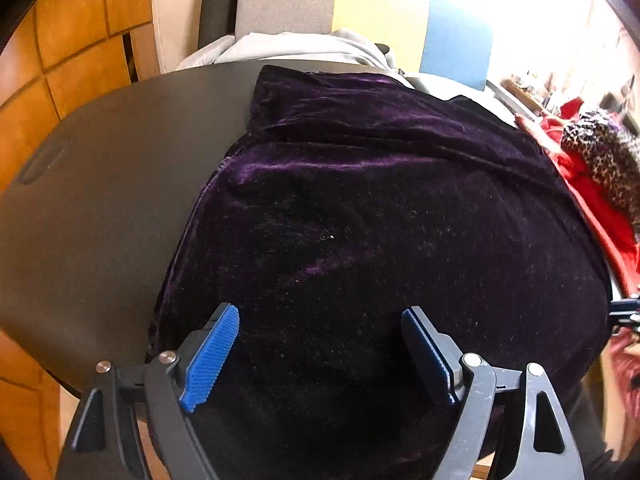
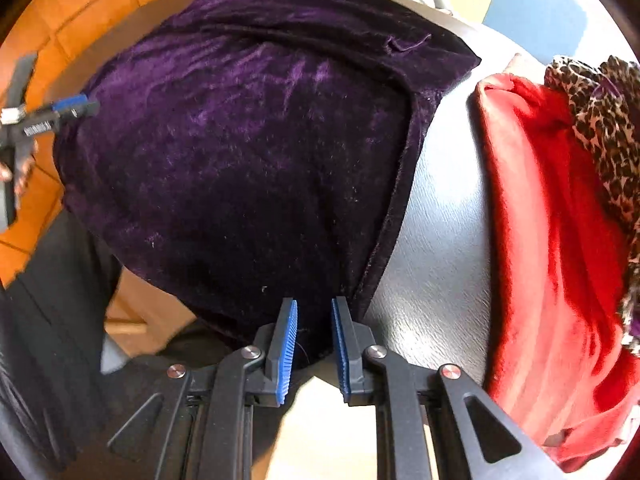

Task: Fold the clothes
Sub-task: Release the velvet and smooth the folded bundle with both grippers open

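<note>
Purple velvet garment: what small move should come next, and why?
Probably close the right gripper on the near hem of the purple velvet garment: its jaws straddle that edge with a gap. The left gripper hangs wide open over the cloth.

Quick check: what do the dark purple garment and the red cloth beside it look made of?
The dark purple garment looks like velvet: short pile with shifting sheen streaks. The red cloth looks like fleece or plush, matte and fuzzy; exact fibre can't be told.

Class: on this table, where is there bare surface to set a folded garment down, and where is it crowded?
Bare table lies left of the purple velvet garment, and a narrower strip between it and the red garment. The right edge is crowded: leopard-print cloth lies on the red.
</note>
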The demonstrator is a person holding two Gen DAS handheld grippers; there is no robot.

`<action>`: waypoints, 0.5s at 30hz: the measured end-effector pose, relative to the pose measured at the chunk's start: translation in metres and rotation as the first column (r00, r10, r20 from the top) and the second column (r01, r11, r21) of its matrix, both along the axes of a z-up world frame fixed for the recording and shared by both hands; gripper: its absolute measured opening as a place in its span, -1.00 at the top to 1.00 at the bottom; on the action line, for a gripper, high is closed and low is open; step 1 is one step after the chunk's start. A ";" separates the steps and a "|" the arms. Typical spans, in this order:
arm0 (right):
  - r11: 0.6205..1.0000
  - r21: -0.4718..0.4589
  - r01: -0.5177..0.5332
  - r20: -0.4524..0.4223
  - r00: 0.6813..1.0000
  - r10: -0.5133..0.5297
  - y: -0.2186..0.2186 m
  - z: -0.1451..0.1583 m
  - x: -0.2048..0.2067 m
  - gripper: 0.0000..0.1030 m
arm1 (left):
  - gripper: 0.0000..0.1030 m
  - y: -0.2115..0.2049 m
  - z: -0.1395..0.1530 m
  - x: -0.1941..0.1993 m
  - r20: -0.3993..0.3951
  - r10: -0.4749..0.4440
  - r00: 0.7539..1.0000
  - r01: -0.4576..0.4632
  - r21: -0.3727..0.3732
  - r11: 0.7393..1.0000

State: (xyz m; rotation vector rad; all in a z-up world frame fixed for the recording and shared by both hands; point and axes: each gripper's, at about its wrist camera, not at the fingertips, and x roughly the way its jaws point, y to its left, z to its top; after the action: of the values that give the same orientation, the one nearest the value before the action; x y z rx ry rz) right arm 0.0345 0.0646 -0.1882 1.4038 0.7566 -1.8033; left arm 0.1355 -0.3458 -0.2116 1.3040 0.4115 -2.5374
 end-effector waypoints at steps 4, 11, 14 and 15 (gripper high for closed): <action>0.999 -0.018 0.042 0.083 0.996 -0.040 -0.002 0.010 -0.017 0.63 | -0.60 -0.032 0.025 -0.006 -0.090 0.031 0.995 -0.022 0.099 0.995; 0.922 -0.377 0.092 0.099 0.993 -0.059 -0.051 0.074 -0.110 0.53 | -0.76 -0.065 0.081 -0.102 -0.222 -0.145 0.964 0.140 -0.037 0.989; 0.884 -0.455 0.103 0.101 0.993 -0.063 -0.094 0.085 -0.181 0.49 | -0.76 -0.063 0.084 -0.168 -0.189 -0.260 0.947 0.249 -0.081 0.965; 0.885 -0.456 0.099 0.101 0.993 -0.058 -0.108 0.083 -0.199 0.47 | -0.76 -0.063 0.083 -0.186 -0.177 -0.286 0.942 0.276 -0.082 0.958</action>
State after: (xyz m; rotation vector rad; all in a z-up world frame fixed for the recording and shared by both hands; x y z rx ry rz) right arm -0.1647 -0.0439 -0.1056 1.1919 0.2014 -1.8181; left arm -0.0506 -0.4088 -0.1282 1.1809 0.1985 -2.9003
